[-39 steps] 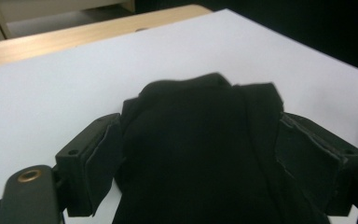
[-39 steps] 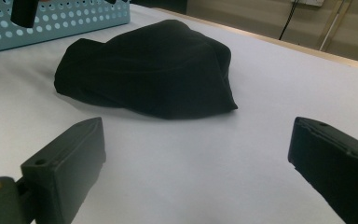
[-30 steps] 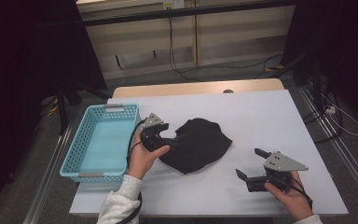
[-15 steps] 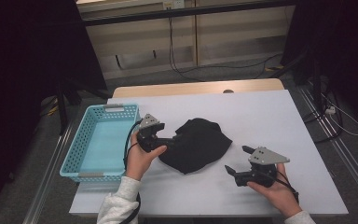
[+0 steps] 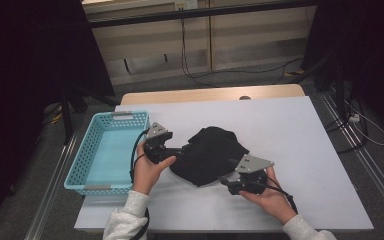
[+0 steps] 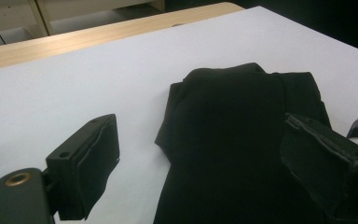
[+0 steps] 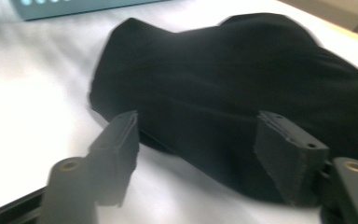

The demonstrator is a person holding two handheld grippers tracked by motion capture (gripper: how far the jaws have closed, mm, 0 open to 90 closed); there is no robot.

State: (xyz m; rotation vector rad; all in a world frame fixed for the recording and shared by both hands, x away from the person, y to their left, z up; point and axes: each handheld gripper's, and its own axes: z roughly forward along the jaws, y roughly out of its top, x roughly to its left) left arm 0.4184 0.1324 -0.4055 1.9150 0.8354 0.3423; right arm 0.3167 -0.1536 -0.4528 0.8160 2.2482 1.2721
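Table point(image 5: 300, 130): white top with a wooden strip along the far edge. It bears everything below.

Basket point(image 5: 80, 165): light-blue, perforated walls, standing at the table's left edge. Nothing lies in it.

Cloth point(image 5: 207, 152): black, bunched and loosely folded, lying flat near the middle of the table, just right of the basket and apart from it. In the left gripper view the cloth point(image 6: 242, 140) shows a folded far edge; in the right gripper view the cloth point(image 7: 233, 98) mounds up ahead of the jaws.

Left gripper point(image 5: 172, 151): held in the person's left hand at the cloth's left edge. Jaws spread wide, with the cloth's near-left part lying between them. The pads do not press on it, so nothing is grasped.

Right gripper point(image 5: 225, 180): at the cloth's near-right edge. Its jaws have just been closing, yet a clear gap remains, with the cloth's rim between them and no pinch made.

Progress, as judged: early. Both grippers are placed at opposite edges of the cloth. Left to do, most likely: close both on it, lift it, and carry it to the basket.
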